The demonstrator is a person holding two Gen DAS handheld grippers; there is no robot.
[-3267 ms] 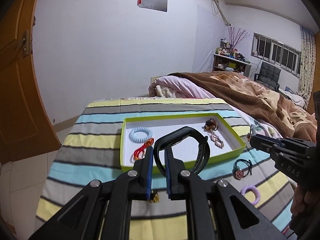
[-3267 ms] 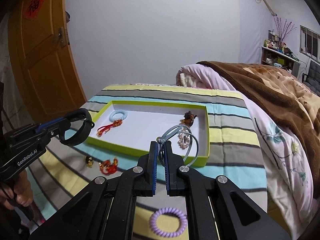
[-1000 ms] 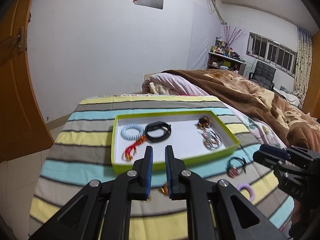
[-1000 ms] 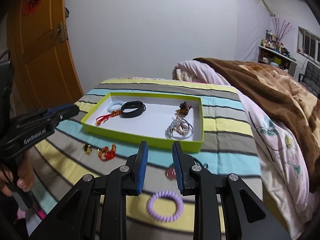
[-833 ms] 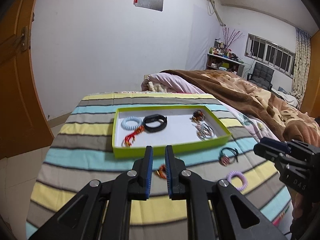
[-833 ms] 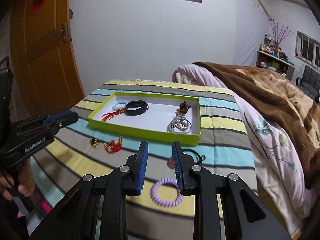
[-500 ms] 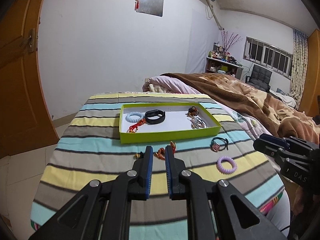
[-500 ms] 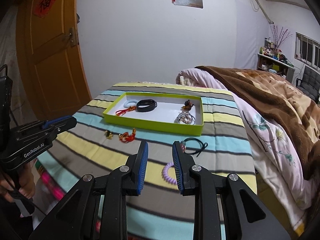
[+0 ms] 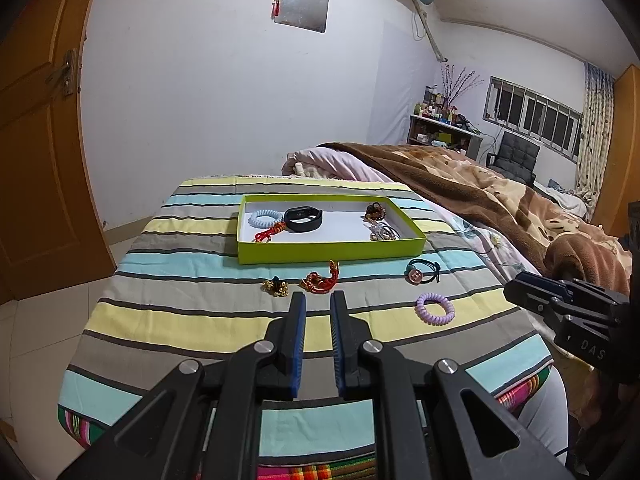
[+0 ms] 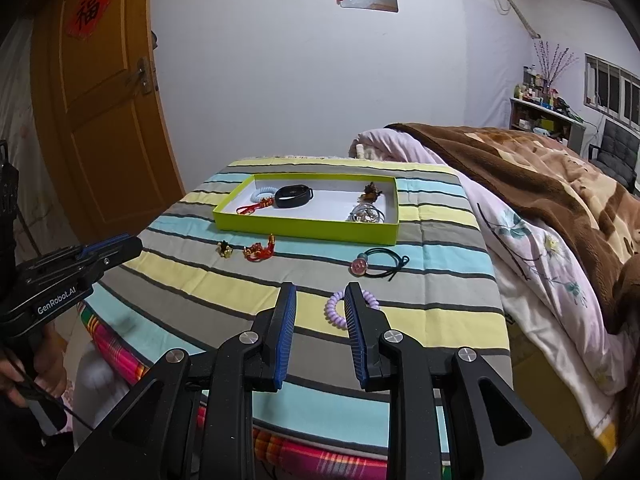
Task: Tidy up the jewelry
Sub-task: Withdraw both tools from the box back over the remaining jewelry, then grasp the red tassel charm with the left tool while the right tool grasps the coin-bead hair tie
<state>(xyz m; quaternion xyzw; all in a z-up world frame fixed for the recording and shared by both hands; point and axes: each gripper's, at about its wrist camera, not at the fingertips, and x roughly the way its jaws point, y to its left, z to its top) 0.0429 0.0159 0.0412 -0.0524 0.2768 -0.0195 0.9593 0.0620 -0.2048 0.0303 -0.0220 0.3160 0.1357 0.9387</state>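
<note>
Both tongs hang empty above the near edge of the striped bedcover [image 9: 192, 320], drawn well back from the box they were working over moments ago. The left gripper [image 9: 317, 300] has its jaws nearly pressed together, a narrow gap showing and nothing between them; the right gripper [image 10: 320, 292] has its jaws spread, also bare, with the purple coil hair tie [image 10: 351, 307] lying on the cloth just beyond its tips. Seconds earlier the left carried the black wristband [image 9: 303, 219] and the right a grey cord bracelet [image 9: 383, 232]; both now rest inside the green box [image 9: 328, 250], alongside a blue coil tie [image 9: 264, 219] and a red knotted charm [image 9: 270, 234]. Still out on the cover are a gold bell charm [image 9: 274, 286], a red-and-gold knot [image 9: 322, 280], a black hair tie with a pink button [image 9: 422, 272] and the purple coil. The job looks roughly half done, and the pull-back suggests fresh picks, the purple coil nearest the right.
</note>
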